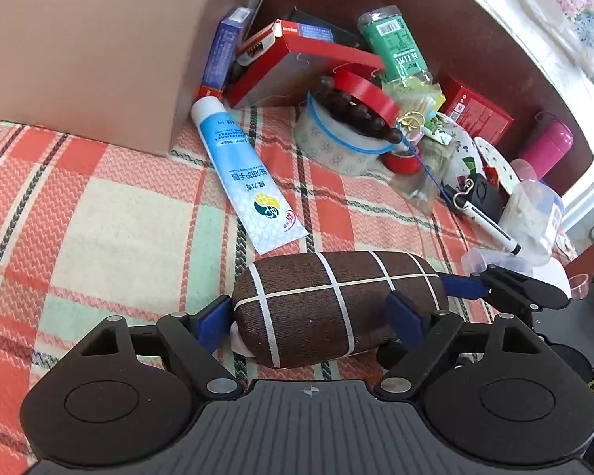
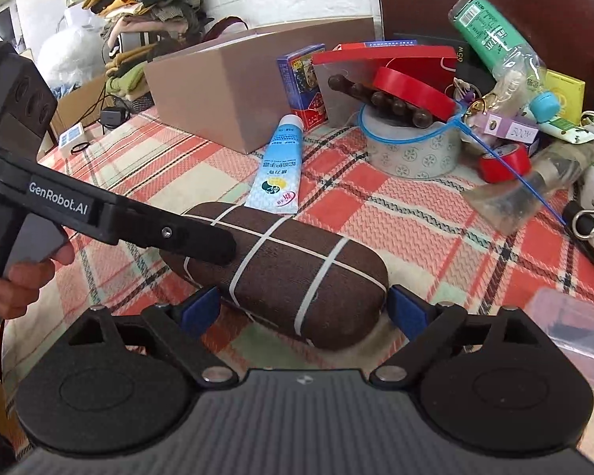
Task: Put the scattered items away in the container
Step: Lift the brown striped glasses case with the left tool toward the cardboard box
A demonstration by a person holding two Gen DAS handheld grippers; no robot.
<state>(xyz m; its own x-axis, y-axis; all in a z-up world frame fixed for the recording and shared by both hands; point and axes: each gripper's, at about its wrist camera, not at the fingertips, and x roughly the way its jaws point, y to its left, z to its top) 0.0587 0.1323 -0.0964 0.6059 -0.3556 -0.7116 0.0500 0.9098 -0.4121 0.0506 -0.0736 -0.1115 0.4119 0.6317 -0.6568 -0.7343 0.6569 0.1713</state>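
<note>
A brown glasses case (image 1: 328, 301) with white stripes lies crossways on the plaid cloth. My left gripper (image 1: 309, 320) is open over it, one blue pad at the case's left end and the other in front of its right part. My right gripper (image 2: 303, 308) is open too, and the case (image 2: 281, 269) spans the gap between its pads, with a small gap at the right end. The left gripper's finger (image 2: 202, 237) reaches over the case's left part. The tan cardboard box (image 1: 91, 59) (image 2: 225, 91) stands behind.
A blue hand-cream tube (image 1: 245, 182) lies between the case and the box. Behind it are piled a red tape roll (image 1: 366, 93), a patterned tape roll (image 1: 332, 142), a green bottle (image 1: 392, 43) and red cartons. A marker (image 1: 491, 229) and a clear plastic box (image 2: 578, 324) lie at the right.
</note>
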